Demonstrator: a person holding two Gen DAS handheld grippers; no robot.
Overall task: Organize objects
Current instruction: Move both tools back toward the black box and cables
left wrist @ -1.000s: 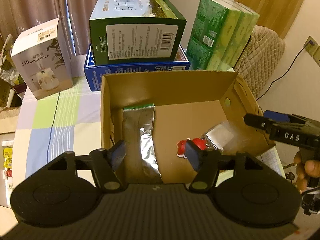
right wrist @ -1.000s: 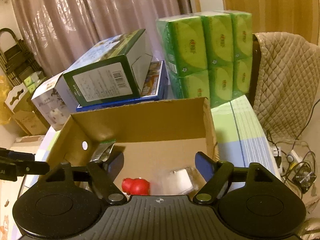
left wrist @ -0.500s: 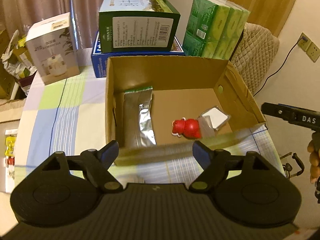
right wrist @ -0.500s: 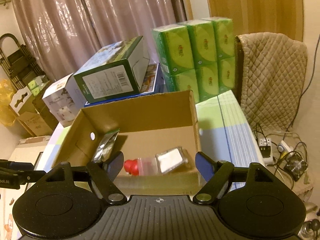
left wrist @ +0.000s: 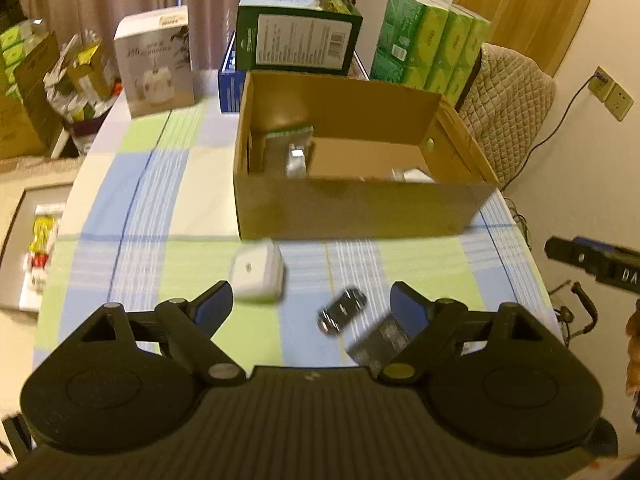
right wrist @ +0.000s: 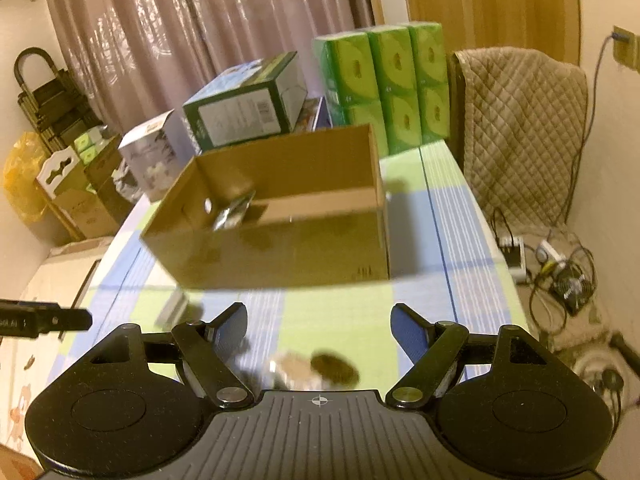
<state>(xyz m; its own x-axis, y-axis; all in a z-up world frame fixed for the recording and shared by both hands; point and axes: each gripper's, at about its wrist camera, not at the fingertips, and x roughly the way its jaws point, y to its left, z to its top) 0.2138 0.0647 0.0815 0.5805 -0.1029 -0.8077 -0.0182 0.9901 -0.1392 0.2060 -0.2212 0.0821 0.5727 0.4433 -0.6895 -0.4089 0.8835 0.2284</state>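
Both grippers, left [left wrist: 311, 304] and right [right wrist: 319, 323], hang released and empty above the checked bench [left wrist: 160, 200]. A white case [left wrist: 257, 275] and a small dark object [left wrist: 342, 309] lie near the cardboard box [left wrist: 356, 210].

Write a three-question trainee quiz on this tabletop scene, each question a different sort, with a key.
1. True or false: the left gripper holds the white rounded plastic case.
2. Where does the small black toy car lie? A) inside the brown cardboard box B) on the checked tablecloth in front of that box C) on the green tissue packs
3. Fill in: the silver foil pouch lies inside the ____.

Key: 1 false, its jaws are open and empty; 2 B; 3 brown cardboard box.
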